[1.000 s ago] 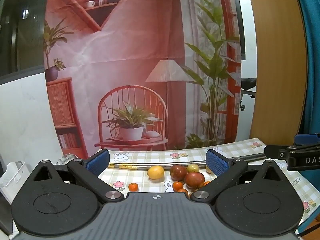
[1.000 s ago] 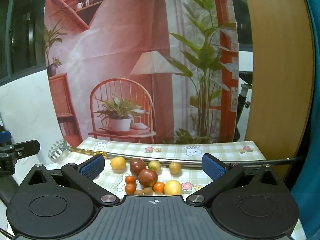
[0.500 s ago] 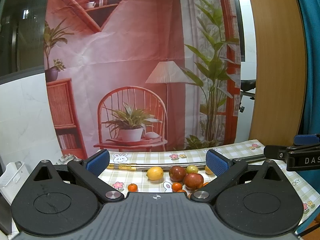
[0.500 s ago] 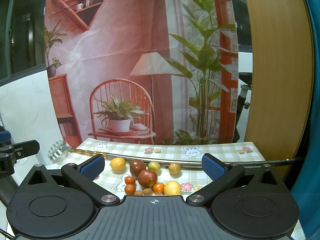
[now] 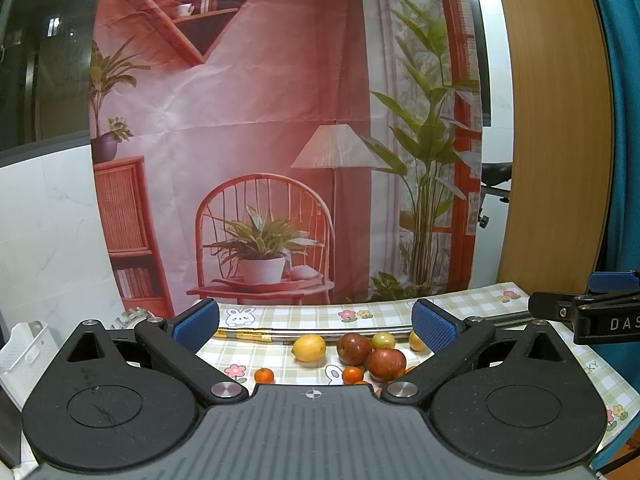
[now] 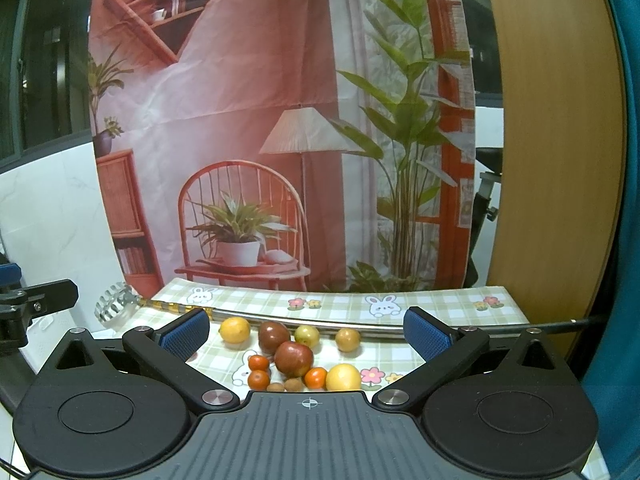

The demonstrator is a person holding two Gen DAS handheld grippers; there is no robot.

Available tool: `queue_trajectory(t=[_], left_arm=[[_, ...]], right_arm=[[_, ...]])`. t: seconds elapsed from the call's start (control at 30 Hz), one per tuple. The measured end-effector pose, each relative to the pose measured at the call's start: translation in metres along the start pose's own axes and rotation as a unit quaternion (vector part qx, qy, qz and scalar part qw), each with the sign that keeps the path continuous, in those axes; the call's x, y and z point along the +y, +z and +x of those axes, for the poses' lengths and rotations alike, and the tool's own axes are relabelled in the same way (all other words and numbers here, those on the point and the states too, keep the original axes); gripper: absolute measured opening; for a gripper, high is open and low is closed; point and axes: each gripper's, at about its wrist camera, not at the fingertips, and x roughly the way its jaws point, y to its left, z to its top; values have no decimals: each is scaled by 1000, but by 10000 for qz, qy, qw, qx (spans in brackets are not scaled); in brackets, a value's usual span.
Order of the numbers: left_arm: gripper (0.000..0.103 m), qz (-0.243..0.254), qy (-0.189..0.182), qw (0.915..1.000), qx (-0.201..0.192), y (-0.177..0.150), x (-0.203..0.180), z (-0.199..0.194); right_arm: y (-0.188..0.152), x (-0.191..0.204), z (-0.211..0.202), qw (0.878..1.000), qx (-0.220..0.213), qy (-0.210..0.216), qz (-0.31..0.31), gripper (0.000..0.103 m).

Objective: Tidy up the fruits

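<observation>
A cluster of fruit lies on the checked tablecloth. It holds a lemon, two red apples, small tangerines, a green-yellow fruit, a round yellow fruit and small brown fruits. In the left wrist view the lemon, an apple and a lone tangerine show. My left gripper and right gripper both stand open, held short of the fruit with nothing between the fingers. The right gripper's finger shows at the left view's right edge.
A metal rod with a gold section lies across the cloth behind the fruit. A printed backdrop hangs behind the table. A white slotted basket stands at the far left. A wooden panel rises on the right.
Both views have shifted only slightly; the fruit sits a little lower-left in the left wrist view. The fruit has not moved and both grippers stay open.
</observation>
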Motion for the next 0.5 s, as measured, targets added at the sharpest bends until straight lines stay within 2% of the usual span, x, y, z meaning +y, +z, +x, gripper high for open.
queue_trajectory(t=[0.5], left_arm=[[103,-13,-4,10000,-10,0,0,0]], right_arm=[[0,0,-1,10000,-19,2,-5,103]])
